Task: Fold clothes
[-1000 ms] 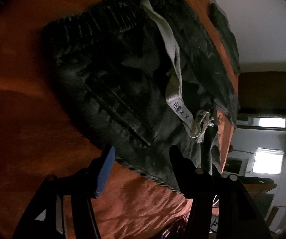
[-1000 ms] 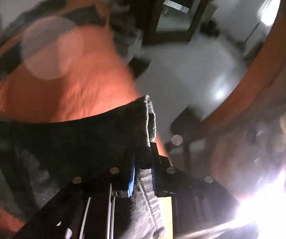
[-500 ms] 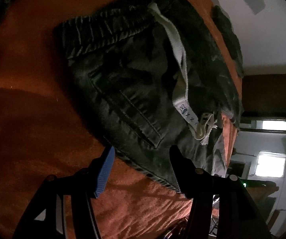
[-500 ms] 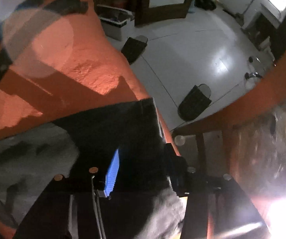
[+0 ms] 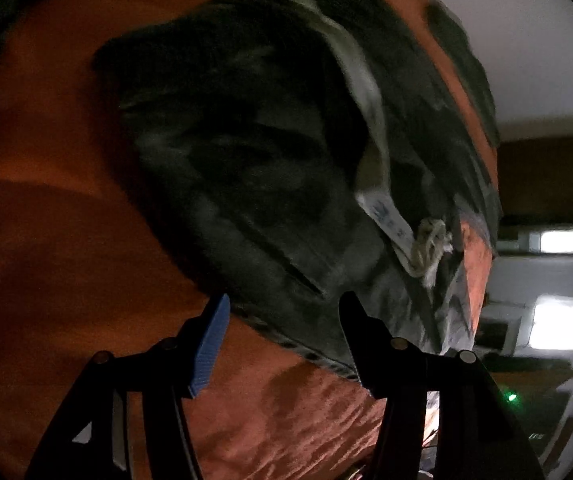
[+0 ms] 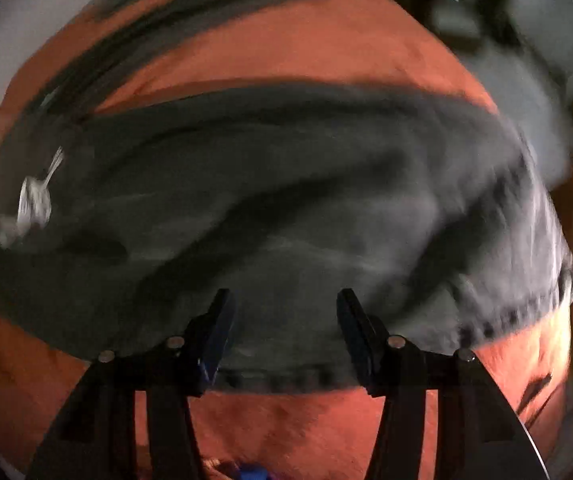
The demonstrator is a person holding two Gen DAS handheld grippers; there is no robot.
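- Your left wrist camera looks close along its fingers at the dark shorts [image 5: 278, 168].
- Your right wrist camera faces the same shorts [image 6: 286, 208] on the orange cover [image 6: 306, 432].

Shorts [image 5: 270, 168] lay on bedspread [image 5: 66, 240], drawstring [image 5: 370, 120] across them; another garment [image 5: 462, 64], probably, behind.

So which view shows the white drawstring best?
The left wrist view: the drawstring runs down the dark shorts to its knotted end. The right wrist view shows only a blurred white scrap at the left edge.
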